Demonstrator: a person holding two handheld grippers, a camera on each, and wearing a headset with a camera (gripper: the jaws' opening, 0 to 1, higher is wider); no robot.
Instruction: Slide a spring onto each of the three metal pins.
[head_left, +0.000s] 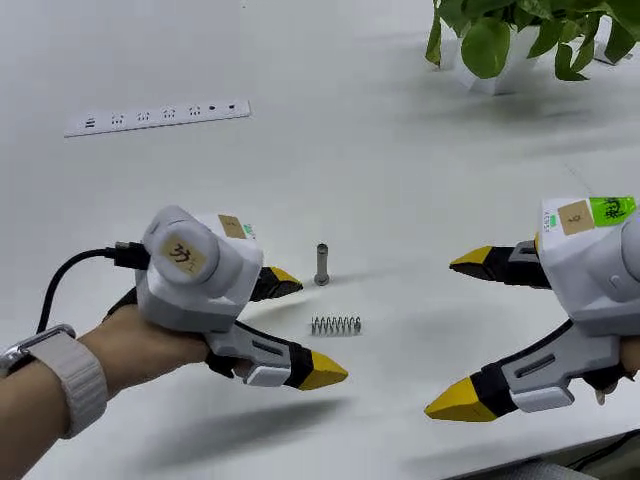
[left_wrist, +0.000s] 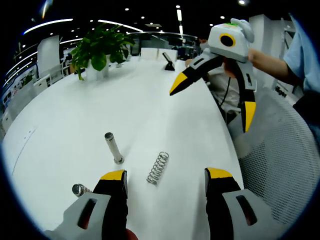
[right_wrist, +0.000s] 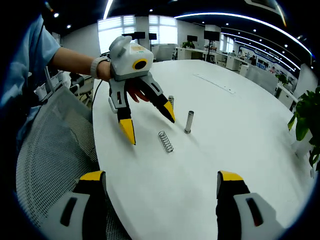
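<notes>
1. Closest to the head camera, at the lower left, is the left gripper. A hand holds it, with a pale watch on the wrist and a black cable plugged into the gripper's back. Its yellow-tipped fingers are spread wide and hold nothing.
2. Just off those tips a spring lies on its side on the white table, with nothing touching it.
3. A metal pin stands upright just behind the spring, near it but not touching.
4. The right gripper hangs at the right edge, its fingers also spread and empty, well apart from the spring.
5. Farther back are a white power strip on the left and a leafy plant on the right.
6. In the left gripper view, the spring lies between the two parted fingers, just ahead of the tips. The upright pin stands up and left of it. A second pin shows just beside the left finger, and whether the two touch I cannot tell. The right gripper hovers above the table at the upper right, wide open.
7. In the right gripper view, its own fingers stand far apart over the table's near edge, beside a mesh chair. The left gripper hangs open over the spring, and the pin stands just to the spring's right. The second pin is partly hidden behind a left-gripper finger.
</notes>
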